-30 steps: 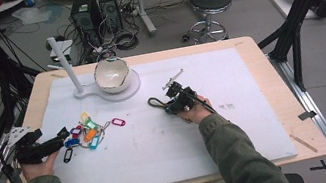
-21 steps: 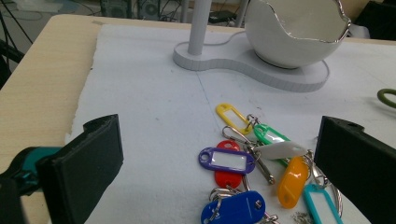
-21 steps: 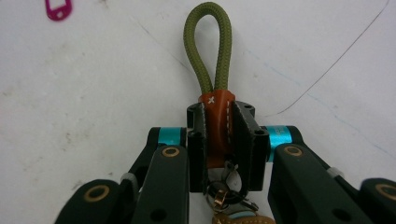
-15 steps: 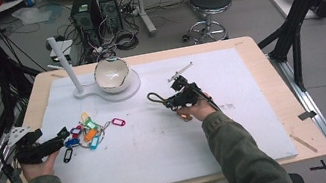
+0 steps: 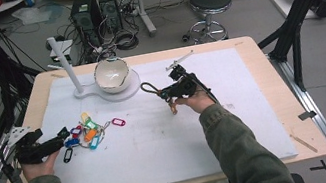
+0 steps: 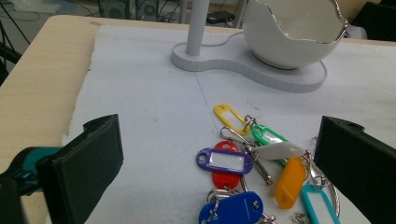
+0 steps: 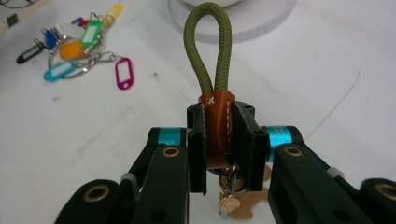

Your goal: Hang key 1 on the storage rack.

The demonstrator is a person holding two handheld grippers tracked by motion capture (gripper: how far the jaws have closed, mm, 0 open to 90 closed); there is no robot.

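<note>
My right gripper is shut on a keychain lanyard and holds it above the mat, right of centre. The jaws clamp its brown leather sleeve. Its olive cord loop sticks out ahead toward the white bowl stand, and small metal bits hang below the jaws. My left gripper is open wide at the mat's left edge, low over a pile of coloured key tags. The same pile of key tags lies just ahead of its jaws in the high view. A pink tag lies apart to the pile's right.
A white cracked-egg bowl sits on a white base with an upright post at the far left-centre of the mat. The white mat covers most of the wooden table. A thin metal rod lies beyond my right gripper.
My right gripper has moved slightly farther from the person with the lanyard still clamped. The left gripper and the tags have stayed put.
</note>
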